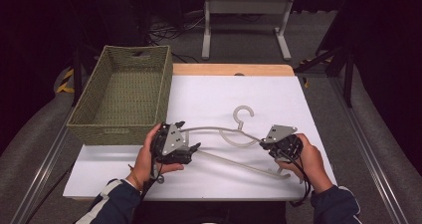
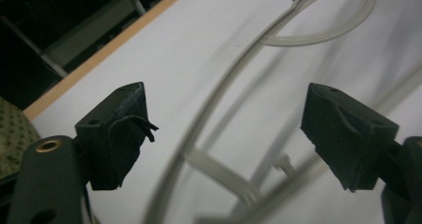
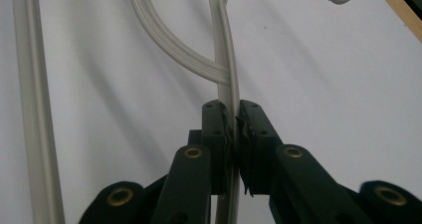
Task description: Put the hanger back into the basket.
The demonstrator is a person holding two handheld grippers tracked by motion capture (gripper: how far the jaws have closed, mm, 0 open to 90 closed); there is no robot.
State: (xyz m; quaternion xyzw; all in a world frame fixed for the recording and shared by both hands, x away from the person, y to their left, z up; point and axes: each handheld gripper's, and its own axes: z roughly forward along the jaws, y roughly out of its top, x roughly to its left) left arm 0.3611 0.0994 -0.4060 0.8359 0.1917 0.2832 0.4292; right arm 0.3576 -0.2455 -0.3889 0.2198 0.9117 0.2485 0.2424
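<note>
On a white table [image 1: 209, 179] with a wooden strip along its far edge, a pale plastic clothes hanger [image 1: 234, 149] lies near the front, between two hand-held grippers. A woven green basket [image 1: 89, 129] stands at the table's left side, its near wall just beside the left hand, and nothing shows inside it. Past the far edge, a grey metal frame [image 1: 244, 7] stands on the floor, with cables trailing in the shadows beside it.

The hanger's hook [image 1: 243, 115] curls toward the far side of the table, its open end turned to the right in the high view. From the neck below the hook, one shoulder arches left and the other runs right. The straight bottom bar, the hanger's long axis, slants from the left gripper down to the near right, where it ends close to the right hand.

The left gripper [image 1: 188, 136] sits at the hanger's left end with its jaws apart. In the left gripper view the hanger [image 2: 209, 134] passes between the two black pads [image 2: 124, 134], and neither pad presses on it.

The right gripper [image 1: 263, 140] is clamped on the hanger's right shoulder, close to the small loop under the neck. In the right gripper view its pads [image 3: 216, 129] squeeze the thin plastic [image 3: 226, 84] from both sides, while the bottom bar runs along the left edge of that view.
</note>
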